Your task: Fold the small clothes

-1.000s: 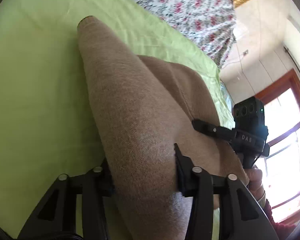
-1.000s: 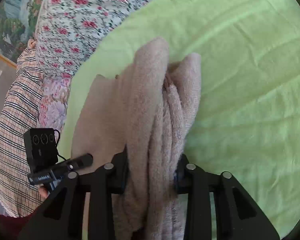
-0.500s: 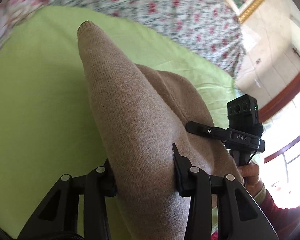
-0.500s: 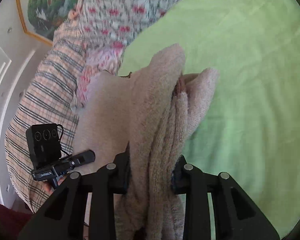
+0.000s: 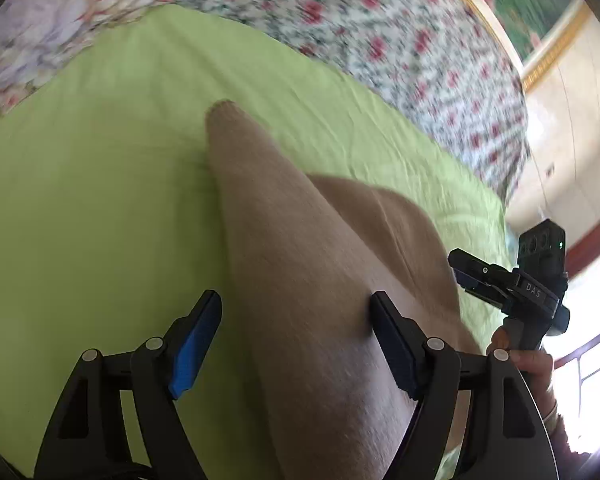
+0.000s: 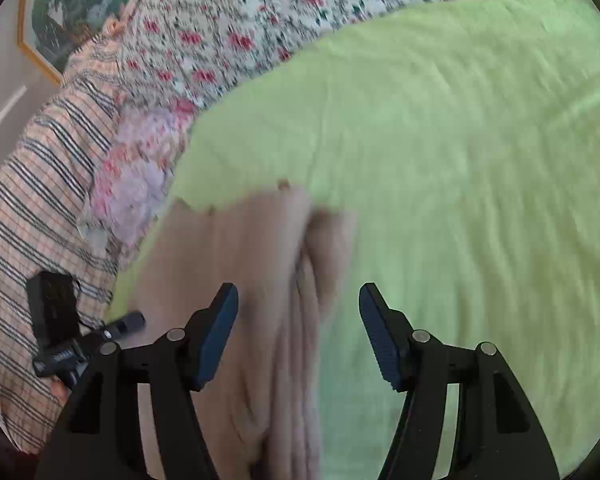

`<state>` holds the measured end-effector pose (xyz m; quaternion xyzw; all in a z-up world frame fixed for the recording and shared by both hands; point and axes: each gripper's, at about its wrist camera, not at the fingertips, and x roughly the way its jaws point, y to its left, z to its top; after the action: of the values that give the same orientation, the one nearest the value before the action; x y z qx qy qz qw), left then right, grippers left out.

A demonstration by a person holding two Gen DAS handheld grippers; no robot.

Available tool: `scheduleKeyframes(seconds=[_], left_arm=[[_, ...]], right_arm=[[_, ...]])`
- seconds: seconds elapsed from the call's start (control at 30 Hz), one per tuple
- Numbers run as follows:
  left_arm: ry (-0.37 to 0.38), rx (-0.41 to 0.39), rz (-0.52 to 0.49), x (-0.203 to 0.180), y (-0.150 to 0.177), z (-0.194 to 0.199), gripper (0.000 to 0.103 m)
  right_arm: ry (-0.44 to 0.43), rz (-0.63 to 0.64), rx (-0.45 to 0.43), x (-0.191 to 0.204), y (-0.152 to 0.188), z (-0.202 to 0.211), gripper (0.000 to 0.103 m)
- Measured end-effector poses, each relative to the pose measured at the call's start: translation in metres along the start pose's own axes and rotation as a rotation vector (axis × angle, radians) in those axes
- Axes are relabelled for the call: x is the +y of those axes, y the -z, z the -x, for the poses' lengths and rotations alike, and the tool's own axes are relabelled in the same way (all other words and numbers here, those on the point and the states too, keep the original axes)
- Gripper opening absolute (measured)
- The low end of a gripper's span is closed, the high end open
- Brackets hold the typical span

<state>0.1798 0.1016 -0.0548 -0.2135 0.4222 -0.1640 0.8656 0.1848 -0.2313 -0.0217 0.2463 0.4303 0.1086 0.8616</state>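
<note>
A small tan knit garment (image 5: 300, 264) lies on the green sheet (image 5: 100, 200), one long fold reaching away from me. My left gripper (image 5: 294, 332) is open, with the fold lying between its fingers. In the right wrist view the same garment (image 6: 260, 280) lies bunched and blurred on the green sheet (image 6: 460, 160). My right gripper (image 6: 298, 332) is open above its bunched edge. The right gripper also shows in the left wrist view (image 5: 512, 280), at the garment's right side.
A floral quilt (image 5: 380, 28) lies along the far side of the sheet. A striped plaid cloth (image 6: 36, 184) and a pale flowered pillow (image 6: 136, 184) lie at the left. A window (image 5: 588, 344) glares at the right.
Both grippers have opened and let go of the garment. The garment has dropped onto the sheet and both grippers have pulled back a little.
</note>
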Motion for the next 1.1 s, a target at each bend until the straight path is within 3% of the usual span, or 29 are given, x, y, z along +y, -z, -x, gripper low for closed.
scheduleKeyframes(seconds=[0.07,0.13,0.2,0.3,0.4,0.5,0.6,0.7,0.83,0.93,1.1], left_arm=[[0.004,-0.013,0.045,0.009,-0.007,0.0,0.076],[-0.016,-0.026,0.065,0.014,-0.015,-0.002,0.076],[-0.073,-0.04,0.059,0.012,-0.022,-0.005,0.076],[-0.16,-0.042,-0.003,0.002,-0.029,-0.013,0.067],[-0.22,-0.009,-0.07,-0.01,-0.031,-0.034,0.063],[-0.285,0.009,-0.115,-0.018,-0.029,-0.047,0.062],[-0.283,0.005,-0.122,-0.018,-0.025,-0.032,0.062],[-0.264,-0.017,-0.143,-0.025,-0.012,-0.001,0.062],[-0.228,-0.035,-0.205,-0.039,0.034,0.043,0.063],[-0.25,-0.068,-0.246,-0.049,0.084,0.075,0.062],[-0.233,-0.047,-0.289,-0.063,0.151,0.093,0.063]], right_arm=[[-0.016,0.014,0.017,0.007,-0.012,-0.018,0.045],[-0.024,0.019,0.06,0.01,-0.015,-0.036,0.011],[-0.026,0.031,0.013,0.012,-0.02,-0.028,0.009],[-0.036,0.034,-0.082,0.005,-0.019,0.004,0.008],[0.022,0.011,-0.026,-0.011,-0.012,-0.008,0.008],[-0.005,-0.051,0.021,-0.029,-0.006,-0.026,0.01],[-0.015,-0.079,0.009,-0.028,-0.006,-0.016,0.014],[-0.014,-0.029,-0.016,-0.012,0.003,0.012,0.017],[-0.039,0.01,-0.041,0.006,0.033,0.05,0.037],[-0.046,0.037,-0.022,0.012,0.069,0.071,0.039],[-0.058,0.054,0.034,0.016,0.121,0.082,0.041]])
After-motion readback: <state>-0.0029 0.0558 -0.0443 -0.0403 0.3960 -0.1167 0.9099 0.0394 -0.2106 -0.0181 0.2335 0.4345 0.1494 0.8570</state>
